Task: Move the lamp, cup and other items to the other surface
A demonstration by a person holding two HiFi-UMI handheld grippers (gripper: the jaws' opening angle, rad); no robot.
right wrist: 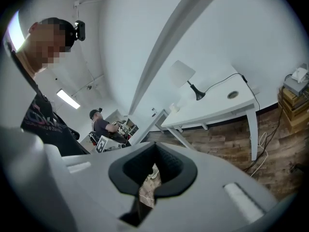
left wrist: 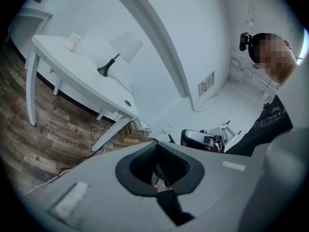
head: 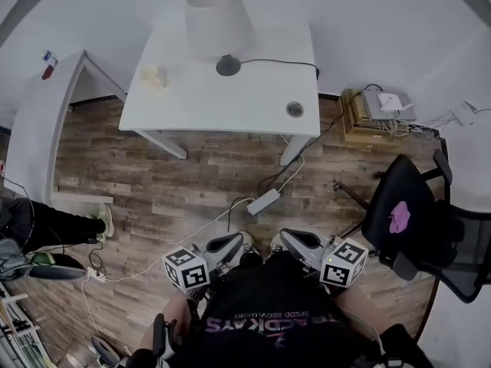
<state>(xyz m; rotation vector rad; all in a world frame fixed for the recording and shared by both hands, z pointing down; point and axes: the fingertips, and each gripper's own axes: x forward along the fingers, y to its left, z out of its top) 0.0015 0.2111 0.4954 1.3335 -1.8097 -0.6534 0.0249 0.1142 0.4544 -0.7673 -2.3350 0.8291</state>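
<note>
Left gripper [head: 228,245], right gripper [head: 294,241] both closed, empty, held at waist; lamp [head: 219,23], cup [head: 153,77] on white table [head: 253,98] beyond.

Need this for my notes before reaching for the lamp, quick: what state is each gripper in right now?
Left gripper: closed, holding nothing.
Right gripper: closed, holding nothing.

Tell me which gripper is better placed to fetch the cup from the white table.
Left, probably. The cup sits at the left end of the table in the head view, nearer the left gripper; the right gripper would have to cross over. Both are shut, empty and equally far back.
</note>
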